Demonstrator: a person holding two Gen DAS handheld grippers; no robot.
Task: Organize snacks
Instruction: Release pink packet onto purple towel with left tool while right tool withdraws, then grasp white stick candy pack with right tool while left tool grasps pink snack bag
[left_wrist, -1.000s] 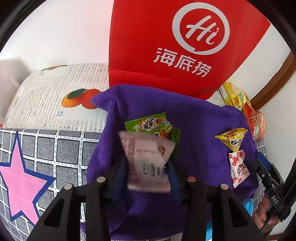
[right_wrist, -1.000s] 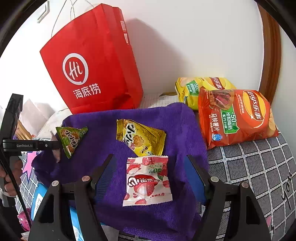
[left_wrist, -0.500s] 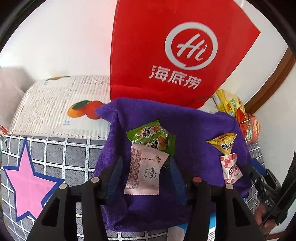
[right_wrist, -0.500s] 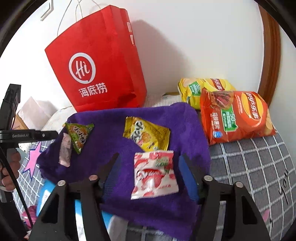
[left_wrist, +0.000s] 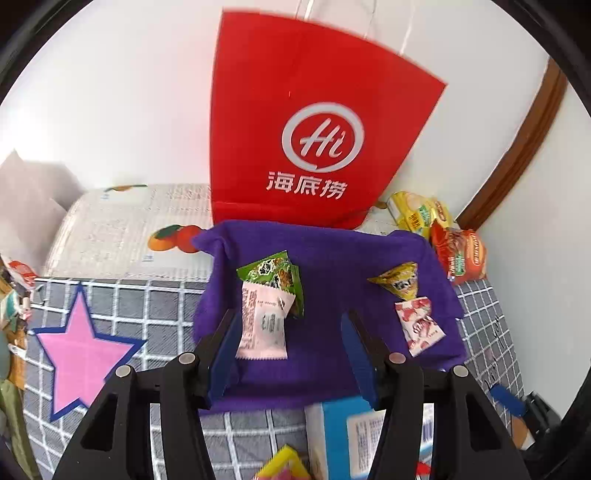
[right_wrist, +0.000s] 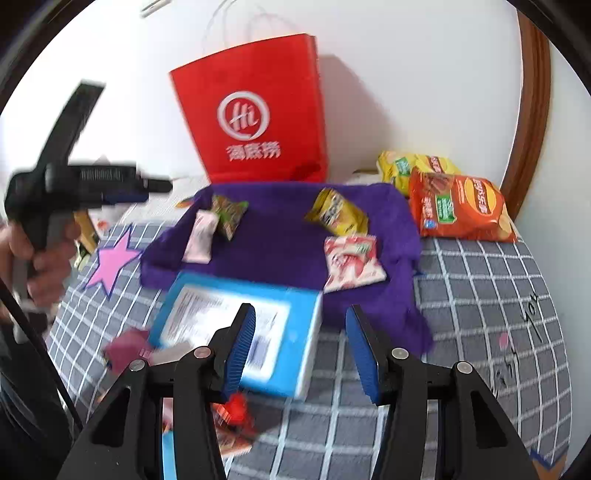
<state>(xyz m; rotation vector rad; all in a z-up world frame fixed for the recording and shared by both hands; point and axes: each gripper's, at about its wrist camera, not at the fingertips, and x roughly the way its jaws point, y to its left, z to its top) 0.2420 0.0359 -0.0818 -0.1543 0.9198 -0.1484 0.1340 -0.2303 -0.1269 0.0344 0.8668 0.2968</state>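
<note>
On the purple towel (left_wrist: 332, 254), both grippers have released and retreated.

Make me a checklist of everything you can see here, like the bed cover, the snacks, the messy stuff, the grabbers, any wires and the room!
Surface: grey checked cover with a pink star; purple towel spread on it.
Job's things: on the towel, pink packet overlapping green packet; yellow packet beside red-and-white packet.
Clutter: blue box at the towel's near edge; small wrappers in front, blurred; two chip bags right of the towel.
Grippers: left gripper open, empty; right gripper open, empty.
Cables: dark cord by the person's hand.
Surroundings: red paper bag against a white wall; brown trim.
</note>
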